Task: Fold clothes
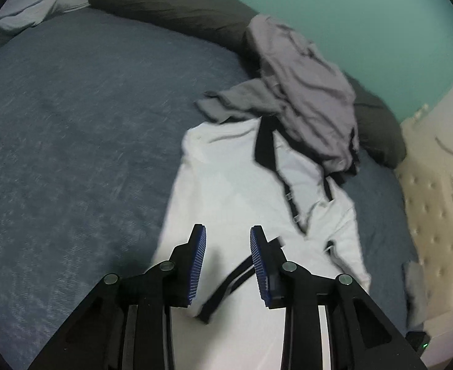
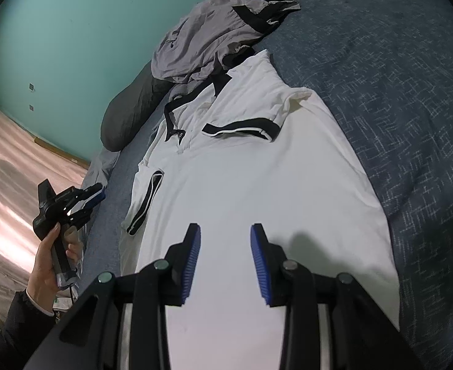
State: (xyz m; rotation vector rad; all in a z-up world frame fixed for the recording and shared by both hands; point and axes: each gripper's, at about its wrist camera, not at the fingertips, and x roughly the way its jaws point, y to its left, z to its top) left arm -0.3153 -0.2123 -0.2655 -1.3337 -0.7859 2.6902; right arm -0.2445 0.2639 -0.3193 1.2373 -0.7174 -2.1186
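Observation:
A white polo shirt (image 2: 257, 191) with black collar and cuff trim lies flat on the blue bedspread (image 2: 411, 92), both sleeves folded inward. My right gripper (image 2: 225, 231) hovers open over the shirt's lower body, nothing between its fingers. The left gripper (image 1: 228, 234) is open too, above the shirt (image 1: 226, 185) near a black-trimmed cuff (image 1: 226, 283). In the right wrist view a hand (image 2: 47, 265) holds the left gripper (image 2: 95, 200) beside the shirt's left sleeve (image 2: 143, 203), by the bed's edge. A crumpled grey garment (image 1: 306, 104) lies past the collar.
A long dark pillow (image 1: 171, 3) runs along the teal wall (image 2: 72, 30) behind the grey garment (image 2: 208, 37). A lighter blue-grey pillow (image 1: 32, 6) sits at the far left. A cream quilted mattress side (image 1: 436, 191) and a wooden floor (image 2: 16, 178) border the bed.

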